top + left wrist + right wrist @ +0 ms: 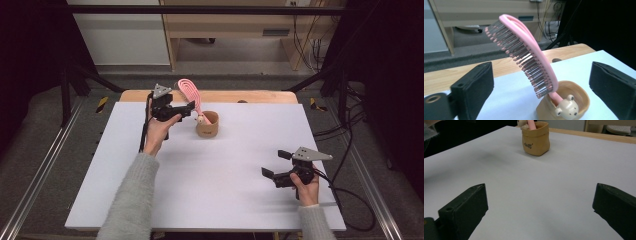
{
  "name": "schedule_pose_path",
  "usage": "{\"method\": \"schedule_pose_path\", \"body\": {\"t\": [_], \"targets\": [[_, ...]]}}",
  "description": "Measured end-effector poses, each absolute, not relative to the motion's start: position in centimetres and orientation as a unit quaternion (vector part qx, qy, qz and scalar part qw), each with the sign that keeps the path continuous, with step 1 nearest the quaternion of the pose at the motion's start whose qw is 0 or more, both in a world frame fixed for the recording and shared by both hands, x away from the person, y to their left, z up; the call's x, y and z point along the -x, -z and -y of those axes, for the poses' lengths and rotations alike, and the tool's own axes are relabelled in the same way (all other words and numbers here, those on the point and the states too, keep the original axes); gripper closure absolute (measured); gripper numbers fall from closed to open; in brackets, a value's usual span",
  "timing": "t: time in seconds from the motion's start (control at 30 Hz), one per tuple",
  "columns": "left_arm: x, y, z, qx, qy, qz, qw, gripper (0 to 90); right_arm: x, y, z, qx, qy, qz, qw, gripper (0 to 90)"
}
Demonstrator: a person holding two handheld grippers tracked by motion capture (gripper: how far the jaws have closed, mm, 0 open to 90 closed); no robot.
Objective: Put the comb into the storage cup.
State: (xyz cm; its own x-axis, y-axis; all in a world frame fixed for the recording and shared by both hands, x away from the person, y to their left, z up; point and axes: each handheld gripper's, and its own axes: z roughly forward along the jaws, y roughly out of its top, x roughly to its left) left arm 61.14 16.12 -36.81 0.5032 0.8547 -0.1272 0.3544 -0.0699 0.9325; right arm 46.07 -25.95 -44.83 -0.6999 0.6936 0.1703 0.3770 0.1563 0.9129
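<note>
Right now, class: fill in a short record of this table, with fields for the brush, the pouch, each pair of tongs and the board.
brush: pink, handle down in the pouch, leaning, bristles up
pouch: tan, upright, holds brush and a bear figure
left tongs: open beside the brush, not touching it
right tongs: open, nothing between them
board: white

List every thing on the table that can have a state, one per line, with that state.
pink hairbrush: standing handle-down in the pouch, bristle head leaning out above the rim, free of the jaws.
tan pouch: upright on the white board, mouth open, holding the brush handle.
bear figure: at the pouch's rim, beside the handle.
left gripper: open, next to the brush, gripping nothing.
right gripper: open, empty, over the board.
</note>
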Motion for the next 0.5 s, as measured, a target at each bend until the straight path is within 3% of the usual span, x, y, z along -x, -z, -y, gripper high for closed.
{"method": "schedule_pose_path", "body": {"t": [0.5], "targets": [[-57.0, 34.5, -19.9, -0.689, -0.222, -0.413, 0.553, 0.2, -46.1, 44.9, 25.8, -0.359, -0.539, -0.748, 0.146, 0.3]]}}
